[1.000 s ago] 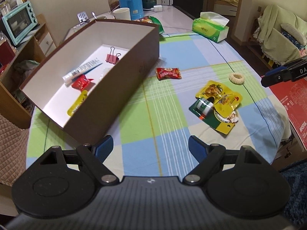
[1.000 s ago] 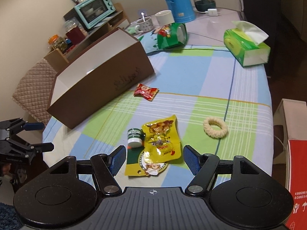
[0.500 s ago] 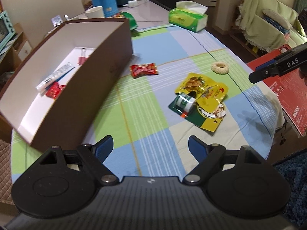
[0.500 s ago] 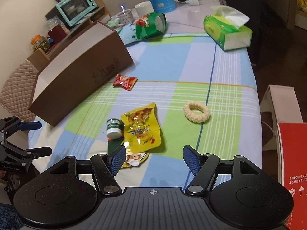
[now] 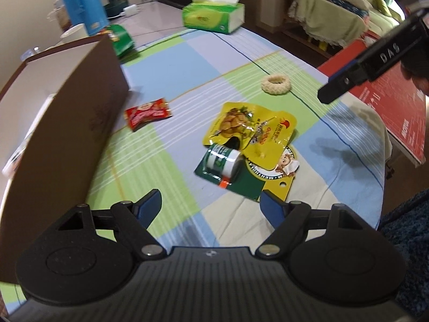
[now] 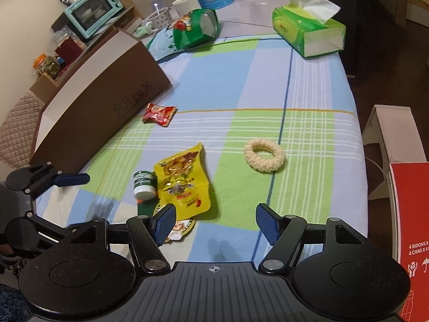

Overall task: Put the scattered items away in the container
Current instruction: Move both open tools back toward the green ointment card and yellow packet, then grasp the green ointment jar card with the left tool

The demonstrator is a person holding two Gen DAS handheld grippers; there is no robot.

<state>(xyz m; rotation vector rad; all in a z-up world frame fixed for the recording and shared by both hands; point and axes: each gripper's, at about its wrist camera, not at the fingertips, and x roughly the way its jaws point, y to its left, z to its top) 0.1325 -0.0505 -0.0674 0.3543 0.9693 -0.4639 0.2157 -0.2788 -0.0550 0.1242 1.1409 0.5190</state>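
Two grippers, jaws spread and empty. The left gripper (image 5: 210,206) has swung away from the brown box (image 5: 80,123) toward the small green jar (image 5: 222,161) lying beside the yellow snack pouch (image 6: 183,185). The right gripper (image 6: 215,224) has advanced over the checked surface (image 6: 241,86). The red candy packet (image 6: 159,114) and cream hair tie (image 6: 264,154) lie apart, outside the box.

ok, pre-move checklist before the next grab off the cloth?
1. Left gripper open, empty: ok.
2. Right gripper open, empty: ok.
3. Yellow snack pouch free to lift: not ok, it overlaps the green-and-yellow card and touches the small green jar.
4. Red candy packet and cream ring lie alone: ok.
5. Brown box open on top: ok.
6. Room left inside box: cannot tell.
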